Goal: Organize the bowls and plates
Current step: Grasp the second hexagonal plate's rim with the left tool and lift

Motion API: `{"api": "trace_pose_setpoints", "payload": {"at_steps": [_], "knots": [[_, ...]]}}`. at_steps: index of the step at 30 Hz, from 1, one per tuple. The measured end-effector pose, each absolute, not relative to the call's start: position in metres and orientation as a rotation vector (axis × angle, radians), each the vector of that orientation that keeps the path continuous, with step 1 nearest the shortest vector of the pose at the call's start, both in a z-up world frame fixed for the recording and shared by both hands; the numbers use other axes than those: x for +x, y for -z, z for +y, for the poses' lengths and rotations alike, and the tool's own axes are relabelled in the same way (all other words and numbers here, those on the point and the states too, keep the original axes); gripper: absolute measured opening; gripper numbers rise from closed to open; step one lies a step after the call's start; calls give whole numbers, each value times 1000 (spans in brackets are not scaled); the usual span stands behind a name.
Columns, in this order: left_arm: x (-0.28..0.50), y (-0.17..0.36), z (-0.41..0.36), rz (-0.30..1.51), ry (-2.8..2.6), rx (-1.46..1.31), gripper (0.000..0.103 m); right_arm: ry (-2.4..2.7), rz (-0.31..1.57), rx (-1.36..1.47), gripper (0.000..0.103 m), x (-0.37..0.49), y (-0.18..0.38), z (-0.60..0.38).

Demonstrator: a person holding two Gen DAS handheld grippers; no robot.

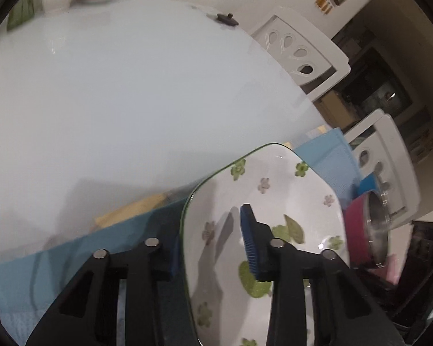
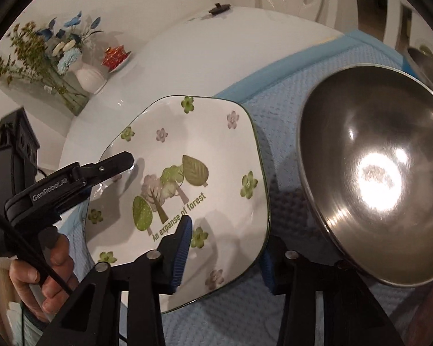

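Left wrist view: the left gripper (image 1: pixel 213 245) straddles the square floral plate (image 1: pixel 274 201) at its 9 o'clock rim, one pad under, one inside, apparently clamped for a two-sided lift. The plate lies on a blue mat (image 1: pixel 57 274); a pink-sided steel bowl (image 1: pixel 366 230) crowds it at 3 o'clock.

Right wrist view: the right gripper (image 2: pixel 225 253) bites the plate's (image 2: pixel 187 144) near edge at 6 o'clock, seemingly gripping. A large steel bowl (image 2: pixel 375 173) sits close at 3 o'clock, limiting sideways travel; a flower vase (image 2: pixel 91 79) stands at 10 o'clock.
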State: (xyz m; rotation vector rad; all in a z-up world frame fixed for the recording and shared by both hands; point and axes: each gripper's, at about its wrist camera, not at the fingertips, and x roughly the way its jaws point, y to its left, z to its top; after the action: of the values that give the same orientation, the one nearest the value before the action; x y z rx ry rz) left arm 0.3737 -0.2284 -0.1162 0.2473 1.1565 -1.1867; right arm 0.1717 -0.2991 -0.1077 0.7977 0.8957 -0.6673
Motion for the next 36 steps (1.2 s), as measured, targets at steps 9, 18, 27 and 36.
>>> {"api": "trace_pose_setpoints", "payload": {"at_steps": [9,18,27,36], "knots": [[362,94,-179,1089,1147,268,24,538,944,692,38,172,100,-285],[352,111,-99,1202,1030,172,24,353,1028,618,37,180,100,-234],[346,119,-97,1195,1023,157,24,331,1079,580,37,180,104,-250],[348,120,-100,1195,1030,155,24,337,1046,582,38,189,108,-267]]}}
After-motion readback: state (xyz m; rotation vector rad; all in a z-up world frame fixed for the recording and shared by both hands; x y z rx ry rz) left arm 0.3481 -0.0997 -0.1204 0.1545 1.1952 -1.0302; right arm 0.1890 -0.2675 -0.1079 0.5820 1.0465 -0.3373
